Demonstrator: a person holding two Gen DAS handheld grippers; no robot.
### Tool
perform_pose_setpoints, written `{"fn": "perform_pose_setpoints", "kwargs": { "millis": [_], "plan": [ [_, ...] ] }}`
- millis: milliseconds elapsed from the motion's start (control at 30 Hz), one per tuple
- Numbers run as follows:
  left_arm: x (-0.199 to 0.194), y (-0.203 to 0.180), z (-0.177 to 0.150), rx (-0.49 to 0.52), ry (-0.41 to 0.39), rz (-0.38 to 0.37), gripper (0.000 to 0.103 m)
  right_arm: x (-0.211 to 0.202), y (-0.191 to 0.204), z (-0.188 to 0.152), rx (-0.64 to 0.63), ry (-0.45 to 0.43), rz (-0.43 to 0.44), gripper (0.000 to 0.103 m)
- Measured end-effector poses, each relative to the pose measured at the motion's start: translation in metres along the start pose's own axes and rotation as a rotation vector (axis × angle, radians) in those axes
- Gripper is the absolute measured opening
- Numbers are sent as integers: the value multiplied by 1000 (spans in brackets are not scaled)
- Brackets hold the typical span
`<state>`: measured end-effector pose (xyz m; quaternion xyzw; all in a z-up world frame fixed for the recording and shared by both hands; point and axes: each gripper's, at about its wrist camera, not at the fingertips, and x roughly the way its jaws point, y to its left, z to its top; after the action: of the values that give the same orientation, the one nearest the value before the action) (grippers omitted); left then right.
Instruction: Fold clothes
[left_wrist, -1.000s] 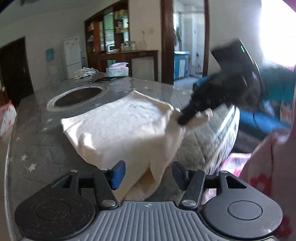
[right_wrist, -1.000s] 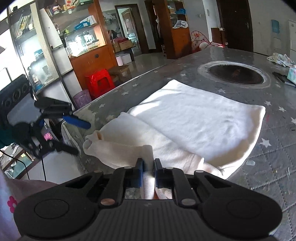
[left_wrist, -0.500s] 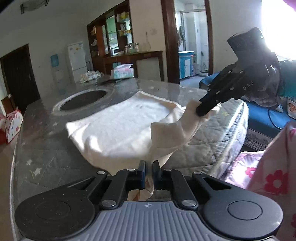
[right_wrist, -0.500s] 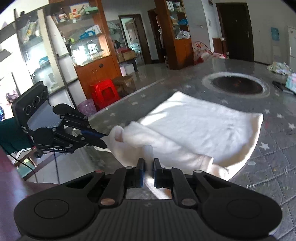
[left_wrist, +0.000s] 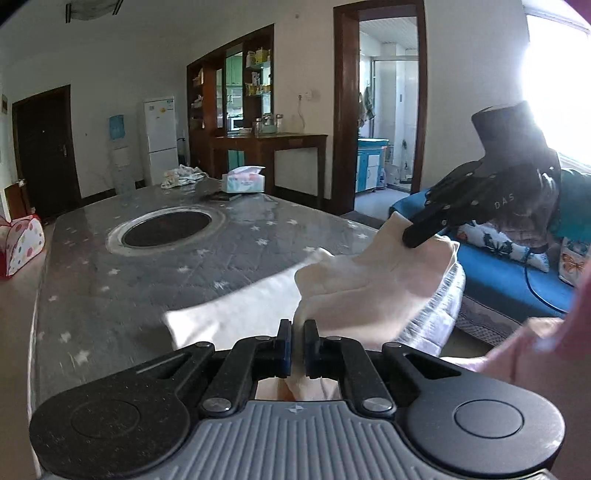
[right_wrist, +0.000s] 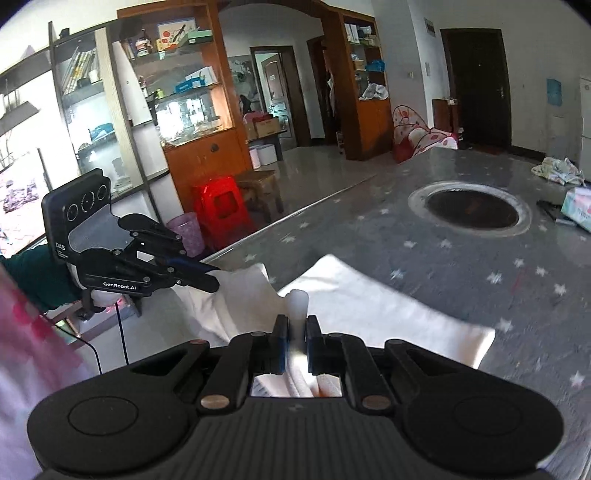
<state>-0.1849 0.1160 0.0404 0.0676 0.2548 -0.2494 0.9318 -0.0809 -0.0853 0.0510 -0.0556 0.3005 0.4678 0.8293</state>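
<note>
At near edge of the star-print grey table (left_wrist: 110, 295), both grippers tilted forward and down, side by side, each clamped on the same cream garment (left_wrist: 369, 291). Left gripper (left_wrist: 297, 345) jaws pinched together with a bunch of the cloth squeezed between the pads, cloth also showing below the jaws. Right gripper (right_wrist: 295, 345) likewise closed tight on a fold of the cloth, a small tuft sticking up just past its fingertips. In the left wrist view the right gripper (left_wrist: 413, 236) sits at right, fingers angled down-left, tip biting a raised corner of the garment over the table's edge. In the right wrist view the left gripper (right_wrist: 210, 280) sits at left, fingers pointing right and slightly down, tip on the other raised corner.

Garment (right_wrist: 369, 306): near edge lifted off the table and strung between the two grippers, sagging in the middle; far part lies on the tabletop, blurred. Long axis of the held edge runs left-right between the two claws; rest of the cloth stretches away from the cameras toward the round dark inset (left_wrist: 166, 229) in the table middle, well short of it.

Tissue box (left_wrist: 243, 180) and crumpled rag (left_wrist: 181, 173) at the far end of the table, well apart from the garment. Pink floral sleeve (left_wrist: 554, 354) at lower right of the left view
</note>
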Motion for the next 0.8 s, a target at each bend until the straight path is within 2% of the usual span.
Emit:
{"fn": "perform_pose_setpoints", "kwargs": {
  "millis": [167,300,433,533,700,767,800],
  "plan": [
    [39,33,26,10,14,26,6,23,-37,30,6,-4,-39,8],
    [85,65,39,-3,34,77,6,54,-73,47,5,8,-93,8],
    [137,88,30,-50,76,138,6,100,-106,45,72,23,-182,10],
    [158,96,18,-100,102,188,7,127,-128,27,155,28,-237,14],
    [161,108,4,-175,114,250,9,112,-139,0,235,38,-272,14],
    [154,113,2,-206,105,260,9,94,-134,-9,236,46,-287,21],
    [149,113,2,-223,94,263,11,87,-134,-14,244,52,-289,21]
  ]
}}
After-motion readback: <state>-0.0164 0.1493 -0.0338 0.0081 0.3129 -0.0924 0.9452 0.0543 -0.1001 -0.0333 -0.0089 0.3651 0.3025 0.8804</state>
